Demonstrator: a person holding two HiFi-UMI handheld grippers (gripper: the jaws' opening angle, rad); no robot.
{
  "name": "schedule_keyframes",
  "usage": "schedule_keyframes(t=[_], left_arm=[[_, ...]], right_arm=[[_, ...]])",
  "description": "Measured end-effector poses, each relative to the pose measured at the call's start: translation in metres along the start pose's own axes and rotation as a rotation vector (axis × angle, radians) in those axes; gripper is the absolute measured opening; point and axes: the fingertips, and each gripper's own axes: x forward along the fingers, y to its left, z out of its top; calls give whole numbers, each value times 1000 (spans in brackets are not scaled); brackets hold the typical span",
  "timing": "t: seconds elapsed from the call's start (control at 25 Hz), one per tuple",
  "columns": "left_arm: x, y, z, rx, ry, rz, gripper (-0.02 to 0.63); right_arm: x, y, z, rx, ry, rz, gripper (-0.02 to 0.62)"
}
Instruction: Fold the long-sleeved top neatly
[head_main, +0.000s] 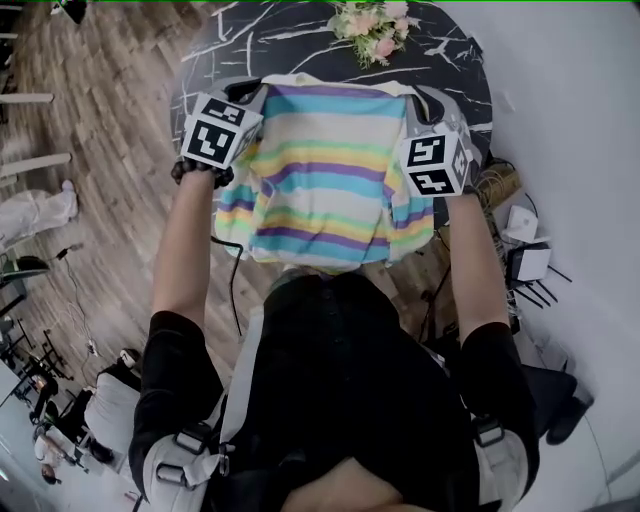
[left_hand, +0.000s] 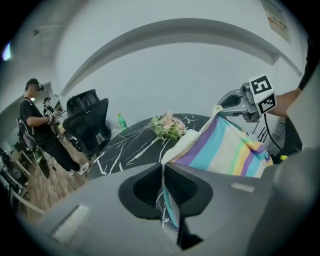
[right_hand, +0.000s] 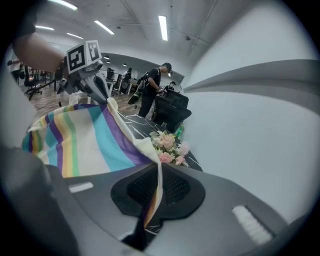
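Note:
The striped long-sleeved top (head_main: 325, 175), in cream, turquoise, purple and yellow bands, hangs spread between my two grippers above the black marble table (head_main: 215, 55). My left gripper (head_main: 250, 92) is shut on its upper left edge, my right gripper (head_main: 415, 95) on its upper right edge. In the left gripper view the cloth (left_hand: 225, 147) runs from the shut jaws (left_hand: 164, 192) over to the other gripper (left_hand: 235, 102). The right gripper view shows the fabric (right_hand: 80, 140) pinched in its jaws (right_hand: 155, 192) and stretched to the left gripper (right_hand: 95, 85). The lower hem droops in front of my body.
A bouquet of pink and white flowers (head_main: 375, 25) lies at the table's far edge. A black office chair (left_hand: 90, 125) and a green bottle (left_hand: 121, 121) stand beyond the table. People (left_hand: 35, 120) stand at the left. Cables and white boxes (head_main: 525, 245) lie on the floor at the right.

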Motion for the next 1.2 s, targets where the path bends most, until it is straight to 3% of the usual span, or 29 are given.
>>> schedule_keyframes(t=[0.2,0.52,0.76,0.84,0.92,1.04,1.2], left_arm=[[41,21,0,14,-10,60,25],[93,33,-19,18,15,26,28],[120,44,-11,18,28,-8,38],[117,45,-9,-20,8,-31,90],[109,41,-12,-96,-14,-86,112],[89,41,-30,-171,-32,-111,112],[62,43,-65,-192,-12,-101,112]], right_arm=[[42,-7,-16,28,35,4,18],[87,-1,-46,27,121,-3,18],[102,-4,-58,101,170,-7,26],[101,2,-63,129,194,14,133],[96,9,-64,155,204,27,175],[84,14,-63,175,205,0,183],[76,31,-47,181,189,8,183]])
